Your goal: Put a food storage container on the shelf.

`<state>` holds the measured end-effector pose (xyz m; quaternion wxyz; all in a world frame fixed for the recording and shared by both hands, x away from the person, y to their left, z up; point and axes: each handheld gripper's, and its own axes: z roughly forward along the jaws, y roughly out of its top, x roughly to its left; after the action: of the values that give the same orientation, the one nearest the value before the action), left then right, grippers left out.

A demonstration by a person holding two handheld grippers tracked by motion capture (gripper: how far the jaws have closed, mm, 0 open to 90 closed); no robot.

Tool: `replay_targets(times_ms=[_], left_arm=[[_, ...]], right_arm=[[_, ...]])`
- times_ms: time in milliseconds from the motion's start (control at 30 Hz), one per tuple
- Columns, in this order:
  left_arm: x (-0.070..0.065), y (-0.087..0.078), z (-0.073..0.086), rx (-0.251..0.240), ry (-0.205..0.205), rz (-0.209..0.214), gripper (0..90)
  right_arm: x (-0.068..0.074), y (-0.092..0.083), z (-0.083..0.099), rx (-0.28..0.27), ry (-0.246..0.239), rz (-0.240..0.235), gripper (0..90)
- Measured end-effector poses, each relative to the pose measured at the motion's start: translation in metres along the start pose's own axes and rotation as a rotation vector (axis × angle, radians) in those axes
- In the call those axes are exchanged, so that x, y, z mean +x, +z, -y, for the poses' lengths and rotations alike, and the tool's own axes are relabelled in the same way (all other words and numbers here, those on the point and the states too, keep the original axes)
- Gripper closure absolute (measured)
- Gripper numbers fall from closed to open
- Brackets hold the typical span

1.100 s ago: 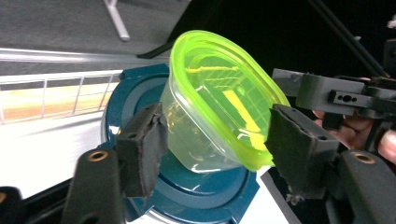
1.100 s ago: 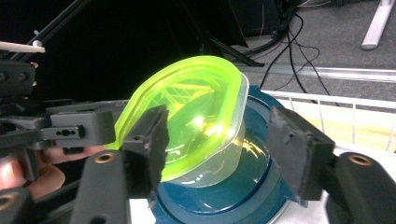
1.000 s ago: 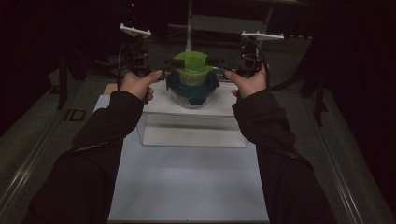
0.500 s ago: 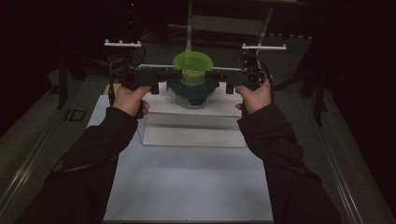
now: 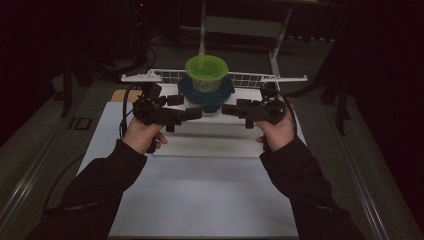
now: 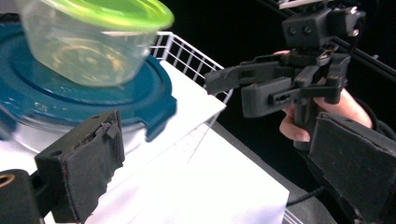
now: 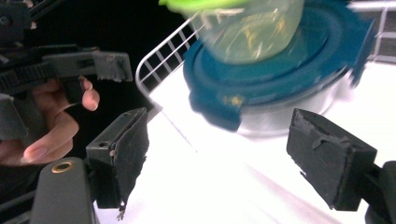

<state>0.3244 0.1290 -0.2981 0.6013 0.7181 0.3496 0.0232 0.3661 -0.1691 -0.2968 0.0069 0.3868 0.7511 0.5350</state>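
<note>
Both tongs, left (image 5: 196, 113) and right (image 5: 226, 108), just opened and empty, probably after stacking green-lidded tub (image 5: 206, 73) on blue-lidded container (image 5: 206, 95).

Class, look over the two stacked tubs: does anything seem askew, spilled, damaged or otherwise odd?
Nothing spilled. The green-lidded tub sits squarely on the blue-lidded tub. The one flaw: the black padding on the right gripper looks torn and frayed at its edges.
</note>
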Motion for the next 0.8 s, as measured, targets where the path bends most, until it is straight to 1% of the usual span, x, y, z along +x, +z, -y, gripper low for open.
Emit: replay_targets(times_ms=[67,167,233,300,333,400,500,533,567,600,633,667,700,767,800], left_arm=[[-0.005,0.001,0.008,0.006,0.023,-0.002,2.7],[-0.009,0.002,0.017,0.02,0.037,-0.001,2.8],[-0.013,0.003,0.024,0.028,0.047,0.01,2.7],[-0.016,0.004,0.031,0.036,0.059,0.015,2.7],[-0.017,0.005,0.034,0.036,0.069,0.014,2.7],[-0.02,0.006,0.042,0.043,0.082,0.013,2.7],[-0.023,0.008,0.053,0.056,0.095,0.021,2.7],[-0.024,0.009,0.056,0.064,0.105,0.017,2.7],[-0.024,0.009,0.056,0.064,0.105,0.017,2.7],[-0.025,0.01,0.064,0.072,0.119,0.015,2.7],[-0.025,0.011,0.067,0.076,0.123,0.014,2.7],[-0.026,0.011,0.069,0.076,0.128,0.012,2.7],[-0.027,0.012,0.075,0.077,0.135,0.007,2.7],[-0.027,0.013,0.08,0.083,0.134,0.011,2.7],[-0.027,0.013,0.08,0.083,0.134,0.011,2.7]], right_arm=[[0.002,-0.001,0.01,0.003,-0.006,-0.013,20.3],[0.004,0.0,0.023,0.011,-0.015,-0.031,20.1],[0.006,0.001,0.032,0.013,-0.02,-0.048,19.8],[0.007,0.001,0.039,0.009,-0.026,-0.05,19.8],[0.008,0.002,0.046,0.013,-0.033,-0.05,19.6],[0.008,0.002,0.049,0.011,-0.036,-0.049,19.6],[0.008,0.005,0.06,0.016,-0.049,-0.053,19.5],[0.008,0.005,0.064,0.017,-0.05,-0.053,19.5],[0.008,0.005,0.064,0.017,-0.05,-0.053,19.5],[0.007,0.006,0.067,0.019,-0.051,-0.055,19.5],[0.006,0.009,0.076,0.029,-0.054,-0.055,19.4],[0.006,0.009,0.076,0.029,-0.054,-0.055,19.4],[0.005,0.011,0.082,0.035,-0.058,-0.054,19.4],[0.005,0.012,0.088,0.039,-0.06,-0.053,19.3],[0.005,0.012,0.088,0.039,-0.06,-0.053,19.3]])
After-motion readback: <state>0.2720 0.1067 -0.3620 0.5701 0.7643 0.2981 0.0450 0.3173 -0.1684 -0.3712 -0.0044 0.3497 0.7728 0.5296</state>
